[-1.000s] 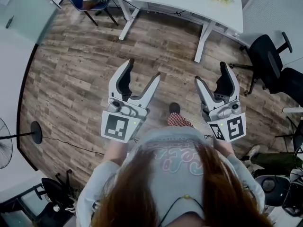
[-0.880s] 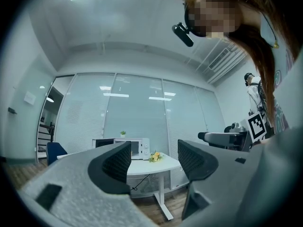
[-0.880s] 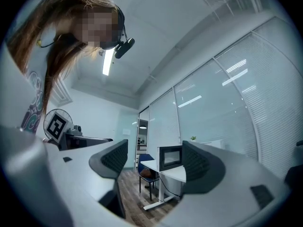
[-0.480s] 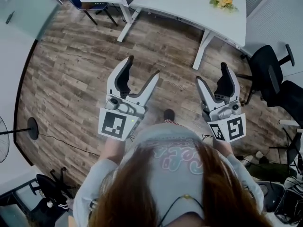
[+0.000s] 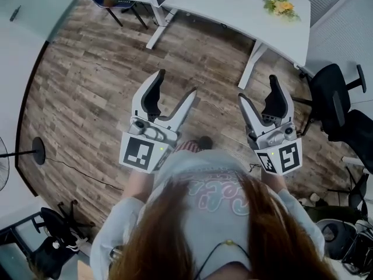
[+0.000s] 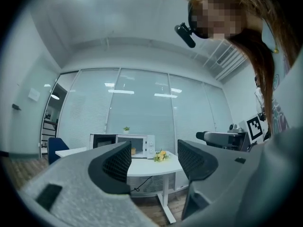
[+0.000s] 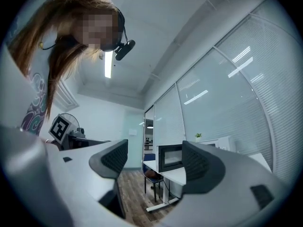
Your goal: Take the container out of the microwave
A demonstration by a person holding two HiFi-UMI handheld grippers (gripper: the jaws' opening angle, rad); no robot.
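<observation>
Holding left gripper (image 5: 176, 85) and right gripper (image 5: 257, 89) side by side above wood floor (image 5: 87, 86), well apart from the desk (image 5: 233, 10) at the far side. Both spread wide, gripping nothing; only distant room between the jaws in either gripper view. Far off in left gripper view: microwave (image 6: 137, 145) on the desk, door swung open to the left, container (image 6: 134, 151) only a tiny tan blob inside the cavity, too small to make out. Flowers (image 6: 161, 156) just right of the microwave. In right gripper view, same microwave seen door-on, right part hidden behind a jaw, inside not visible. In head view, far part of desk cut off at top edge. Hair (image 5: 192, 238) filling the near edge, covering the arms behind the marker cubes. Chairs (image 5: 329, 86) at right, partly cut off by frame edge; fan (image 5: 4, 174) at left edge, barely in frame.
</observation>
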